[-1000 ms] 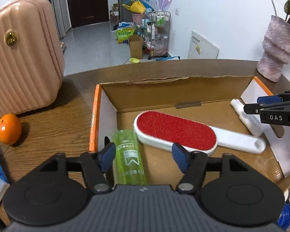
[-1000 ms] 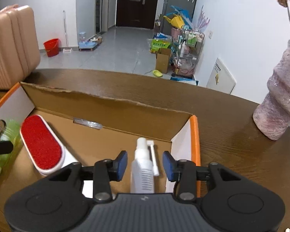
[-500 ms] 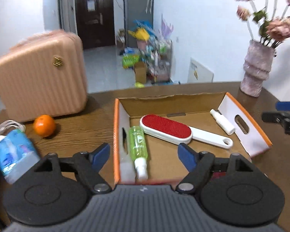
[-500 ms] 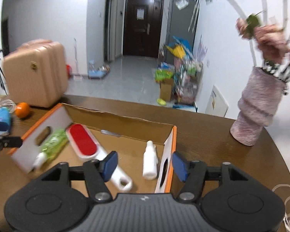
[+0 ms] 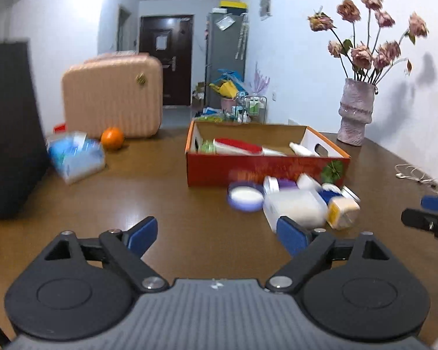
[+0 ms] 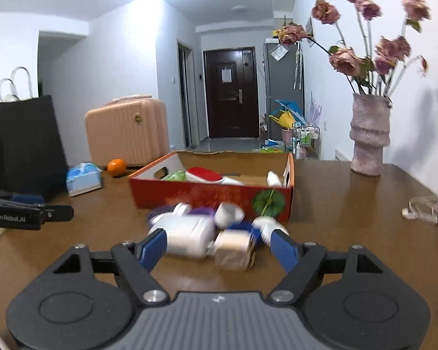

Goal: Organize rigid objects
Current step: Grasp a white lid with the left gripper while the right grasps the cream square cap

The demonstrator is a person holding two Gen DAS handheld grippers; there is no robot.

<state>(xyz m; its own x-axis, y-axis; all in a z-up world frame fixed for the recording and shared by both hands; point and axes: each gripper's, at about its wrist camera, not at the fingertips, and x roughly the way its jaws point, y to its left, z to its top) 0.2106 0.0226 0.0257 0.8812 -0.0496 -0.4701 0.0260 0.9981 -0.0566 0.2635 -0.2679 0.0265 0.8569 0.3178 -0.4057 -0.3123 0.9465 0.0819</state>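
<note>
An open red cardboard box stands on the wooden table and holds a red lint brush, a green bottle and a white spray bottle. In front of it lies a pile of jars and bottles: a large white bottle, a round purple-rimmed jar and a cream-coloured container. My left gripper is open and empty, back from the pile. My right gripper is open, close before the white bottle.
A pink suitcase, an orange and a blue tissue pack sit at the left. A black bag stands far left. A vase with dried roses stands at the back right. White cable lies right.
Both grippers have pulled back and up out of the box, open and empty. The green bottle and the white spray bottle stay in the box. The pile before the box has come into view.
</note>
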